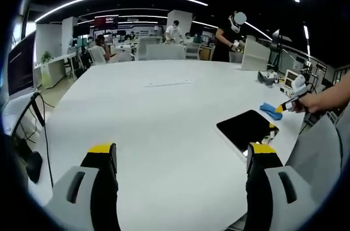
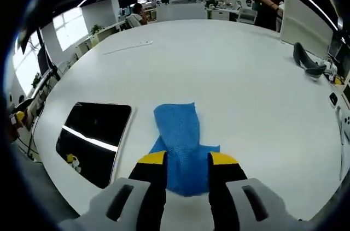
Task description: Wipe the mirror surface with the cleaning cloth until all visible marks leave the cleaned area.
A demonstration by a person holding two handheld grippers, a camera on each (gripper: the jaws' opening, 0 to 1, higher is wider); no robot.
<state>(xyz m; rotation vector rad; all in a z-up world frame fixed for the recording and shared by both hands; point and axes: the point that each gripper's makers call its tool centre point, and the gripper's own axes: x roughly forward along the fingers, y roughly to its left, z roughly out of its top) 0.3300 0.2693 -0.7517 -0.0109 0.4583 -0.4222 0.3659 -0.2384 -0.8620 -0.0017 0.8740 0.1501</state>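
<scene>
Blue cleaning cloth (image 2: 180, 143) lies crumpled on the white table (image 2: 229, 78), just beside the dark mirror (image 2: 95, 138) lying flat near the table's edge. The right gripper (image 2: 187, 173) has its jaws closed on the cloth's near end. The left gripper (image 1: 183, 157) hovers over bare tabletop, jaws spread wide and holding nothing.

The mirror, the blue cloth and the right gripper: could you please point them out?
mirror (image 2: 93, 138): right gripper view, its dark glass.
blue cloth (image 2: 178, 130): right gripper view, its middle.
right gripper (image 2: 186, 164): right gripper view, between the fingertips.
</scene>
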